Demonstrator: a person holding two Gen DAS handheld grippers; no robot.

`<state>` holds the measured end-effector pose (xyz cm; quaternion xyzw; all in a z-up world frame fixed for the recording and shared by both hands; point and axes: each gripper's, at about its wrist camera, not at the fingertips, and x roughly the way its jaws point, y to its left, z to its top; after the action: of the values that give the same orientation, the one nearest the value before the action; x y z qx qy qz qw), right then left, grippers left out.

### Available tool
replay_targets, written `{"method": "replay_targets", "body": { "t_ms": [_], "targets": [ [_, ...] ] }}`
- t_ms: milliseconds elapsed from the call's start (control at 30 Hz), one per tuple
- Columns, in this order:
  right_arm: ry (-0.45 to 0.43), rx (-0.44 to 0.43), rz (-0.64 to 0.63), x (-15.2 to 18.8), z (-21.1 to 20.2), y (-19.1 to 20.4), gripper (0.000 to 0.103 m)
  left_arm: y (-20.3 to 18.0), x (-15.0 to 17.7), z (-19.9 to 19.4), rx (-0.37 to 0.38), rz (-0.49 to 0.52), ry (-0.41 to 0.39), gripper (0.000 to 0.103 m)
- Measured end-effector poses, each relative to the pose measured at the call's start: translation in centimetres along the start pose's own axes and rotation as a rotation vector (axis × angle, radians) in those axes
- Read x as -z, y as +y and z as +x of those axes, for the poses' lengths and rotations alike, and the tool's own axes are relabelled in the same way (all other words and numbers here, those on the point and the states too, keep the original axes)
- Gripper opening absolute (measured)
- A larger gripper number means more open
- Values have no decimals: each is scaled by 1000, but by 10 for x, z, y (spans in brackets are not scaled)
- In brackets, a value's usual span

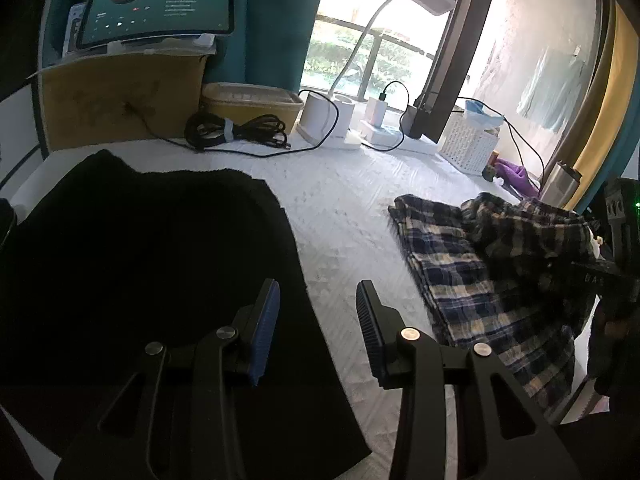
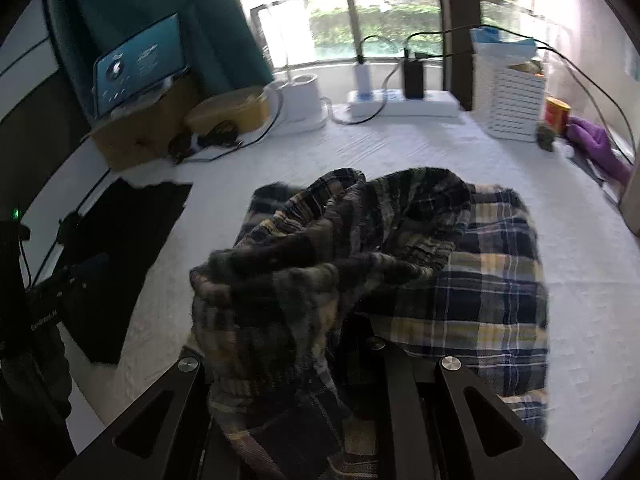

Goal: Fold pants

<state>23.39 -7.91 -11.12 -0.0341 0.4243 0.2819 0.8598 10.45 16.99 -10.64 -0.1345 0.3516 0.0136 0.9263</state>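
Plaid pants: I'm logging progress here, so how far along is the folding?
Looks done: the black garment lies flat and squared on the white table. In hand: the right claw is buried in a lifted, bunched part of the plaid pants. The left claw is open, holding nothing. Left: laying that part flat and finishing the fold.

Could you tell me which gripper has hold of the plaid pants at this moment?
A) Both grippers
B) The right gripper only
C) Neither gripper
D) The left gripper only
B: the plaid pants bunch up over the right gripper, which lifts a fold of them, while the left gripper hangs open over the white table cover with nothing between its fingers.
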Motion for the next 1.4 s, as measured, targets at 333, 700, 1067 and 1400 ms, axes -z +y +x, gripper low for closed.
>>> {"method": "replay_targets", "body": {
  "t_ms": [333, 700, 1067, 1400],
  "targets": [
    [50, -6, -41, 10, 14, 19, 13, -1, 4, -4, -17, -8, 0, 40],
    [55, -77, -127, 22, 14, 34, 102, -12, 1, -4, -38, 13, 16, 40],
    [-49, -116, -61, 21, -20, -6, 102, -49, -12, -2, -27, 67, 11, 52],
    [-109, -69, 61, 28, -47, -88, 102, -117, -23, 15, 68, 176, 31, 55]
  ]
}}
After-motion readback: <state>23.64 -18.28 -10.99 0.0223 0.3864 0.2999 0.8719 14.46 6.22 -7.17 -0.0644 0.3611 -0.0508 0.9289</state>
